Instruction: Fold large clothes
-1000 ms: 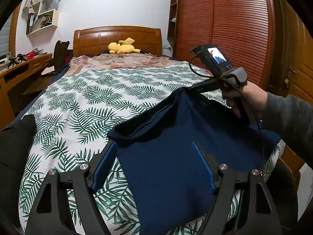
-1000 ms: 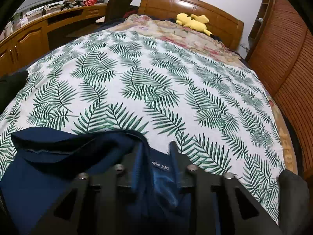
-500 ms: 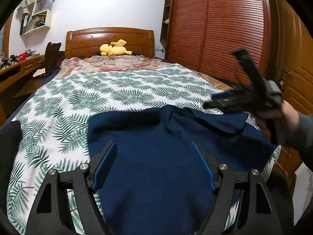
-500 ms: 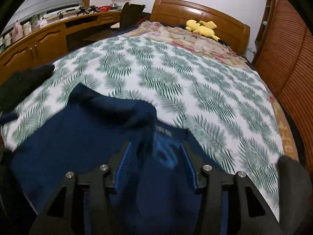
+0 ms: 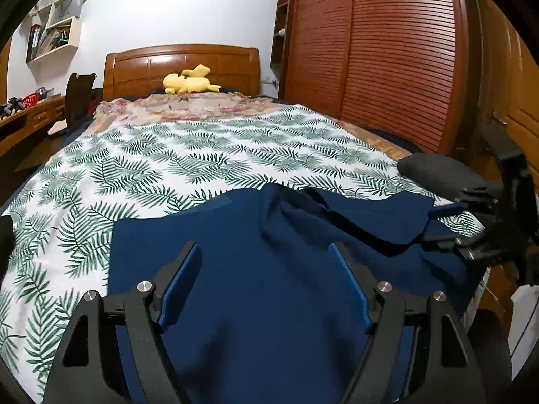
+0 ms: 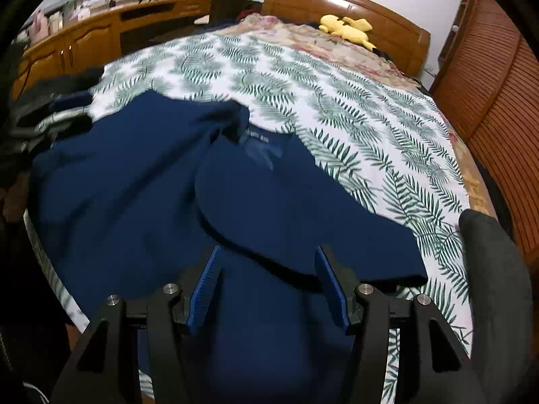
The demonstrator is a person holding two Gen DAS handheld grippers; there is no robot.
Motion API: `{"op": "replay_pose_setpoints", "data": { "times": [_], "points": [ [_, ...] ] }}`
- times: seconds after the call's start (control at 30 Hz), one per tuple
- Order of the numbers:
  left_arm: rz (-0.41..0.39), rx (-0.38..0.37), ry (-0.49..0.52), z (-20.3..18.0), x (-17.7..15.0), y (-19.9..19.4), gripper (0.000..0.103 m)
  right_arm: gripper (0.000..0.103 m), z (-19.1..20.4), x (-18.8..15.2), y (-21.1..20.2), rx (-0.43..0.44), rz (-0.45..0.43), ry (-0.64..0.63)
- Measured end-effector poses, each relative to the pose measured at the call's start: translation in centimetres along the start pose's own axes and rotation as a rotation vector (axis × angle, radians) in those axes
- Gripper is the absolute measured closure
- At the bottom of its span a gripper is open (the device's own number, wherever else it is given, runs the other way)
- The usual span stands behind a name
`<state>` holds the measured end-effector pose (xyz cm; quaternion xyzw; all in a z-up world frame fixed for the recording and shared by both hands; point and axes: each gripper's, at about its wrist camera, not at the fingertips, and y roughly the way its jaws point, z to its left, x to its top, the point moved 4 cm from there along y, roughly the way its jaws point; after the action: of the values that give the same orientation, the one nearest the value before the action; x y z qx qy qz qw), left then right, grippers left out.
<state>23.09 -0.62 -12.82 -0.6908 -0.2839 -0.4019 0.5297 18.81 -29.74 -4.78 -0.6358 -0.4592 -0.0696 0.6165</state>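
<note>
Right gripper (image 6: 267, 284) jaws opening, nothing pinched; a second ago they clamped the collar. Left gripper (image 5: 264, 282) wide, empty. Navy shirt (image 6: 161, 181) now lies on the leaf-print bedspread (image 6: 353, 107), sleeve folded over. Likely ready to regrasp.

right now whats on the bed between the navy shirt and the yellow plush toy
Only bedding: the bare fern-print sheet, then a floral cover by the yellow plush toy. The left wrist view shows it beyond the navy shirt.
</note>
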Motion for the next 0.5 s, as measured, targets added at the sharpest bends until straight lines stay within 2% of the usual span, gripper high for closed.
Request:
{"op": "replay_pose_setpoints", "data": {
  "times": [0.33, 0.37, 0.4, 0.43, 0.5],
  "points": [
    [0.036, 0.019, 0.015, -0.8, -0.5, 1.8, 0.025, 0.044, -1.0, 1.0, 3.3, -0.045, 0.045, -0.004],
    [0.039, 0.02, 0.016, -0.8, -0.6, 1.9, 0.025, 0.054, -1.0, 1.4, 3.8, -0.056, 0.053, -0.015],
    [0.041, 0.022, 0.015, -0.8, -0.6, 2.0, 0.025, 0.071, -1.1, 1.9, 4.3, -0.07, 0.053, -0.032],
    [0.043, 0.022, 0.014, -0.8, -0.6, 2.1, 0.025, 0.097, -1.2, 2.5, 4.7, -0.09, 0.053, -0.056],
    [0.041, 0.02, 0.011, -0.7, -0.6, 2.0, 0.025, 0.099, -2.1, 4.1, 5.0, -0.156, 0.033, -0.06]
  ]
}}
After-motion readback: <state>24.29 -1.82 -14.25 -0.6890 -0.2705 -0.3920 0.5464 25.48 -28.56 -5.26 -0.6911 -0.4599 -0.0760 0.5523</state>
